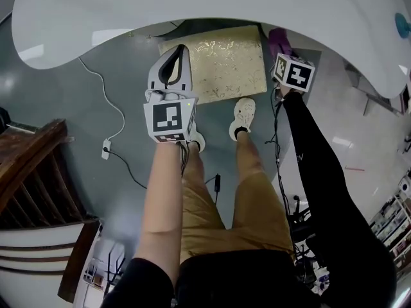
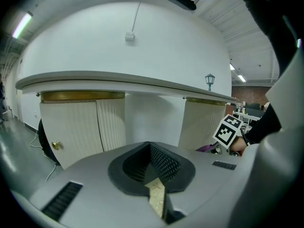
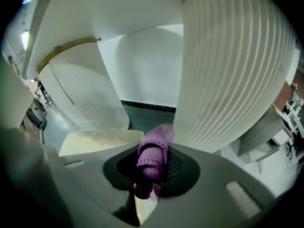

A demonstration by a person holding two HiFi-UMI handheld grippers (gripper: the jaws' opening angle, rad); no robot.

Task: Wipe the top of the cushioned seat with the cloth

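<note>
The cushioned seat is a cream and gold patterned pad on the floor, partly under the white counter. My left gripper hangs over the seat's left edge, jaws together and holding nothing. In the left gripper view the left gripper points at the counter base, with a sliver of the seat below. The right gripper is off the seat's right corner, shut on a purple knitted cloth. In the right gripper view the cloth sticks out of the right gripper, with the seat lower left.
A curved white counter top overhangs the seat's far side. Ribbed white columns stand close on the right. A white cable and plug lie on the grey floor at left, beside dark wooden steps. The person's shoes stand before the seat.
</note>
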